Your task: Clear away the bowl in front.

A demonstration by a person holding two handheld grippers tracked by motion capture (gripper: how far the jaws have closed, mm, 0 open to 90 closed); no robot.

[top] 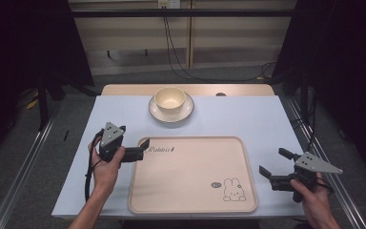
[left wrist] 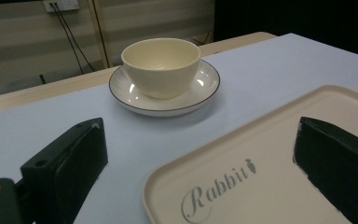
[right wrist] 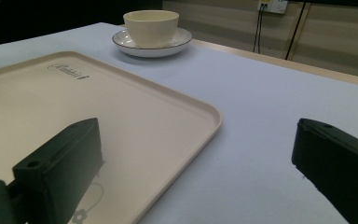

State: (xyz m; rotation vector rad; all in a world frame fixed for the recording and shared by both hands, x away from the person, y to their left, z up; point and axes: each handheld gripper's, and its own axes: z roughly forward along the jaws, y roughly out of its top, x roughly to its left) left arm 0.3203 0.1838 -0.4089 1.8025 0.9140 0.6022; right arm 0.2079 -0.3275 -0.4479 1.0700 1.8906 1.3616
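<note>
The cream tray [top: 193, 174] is lying flat on the worktop [top: 257, 117], bare except for its printed rabbit and lettering, and it is the thing both tools are closing in on. The left tool [top: 144, 149] is sitting at the tray's far left corner, its jaws spread wide and straddling the rim there, one jaw over the tray and the other over the blue cover, gripping nothing. The right tool [top: 275, 163] is hovering just off the tray's right edge, jaws equally wide apart and empty, one of them hanging over the tray's near right corner in the right gripper view. Beyond the tray's far edge, well apart from it, a cream bowl [top: 169, 99] is standing upright in a saucer [top: 187, 110], untouched. By my reckoning the work is barely beginning: nothing is gripped and nothing is loaded, so taking hold of the tray, or fetching the bowl and saucer onto it, is all still waiting.
</note>
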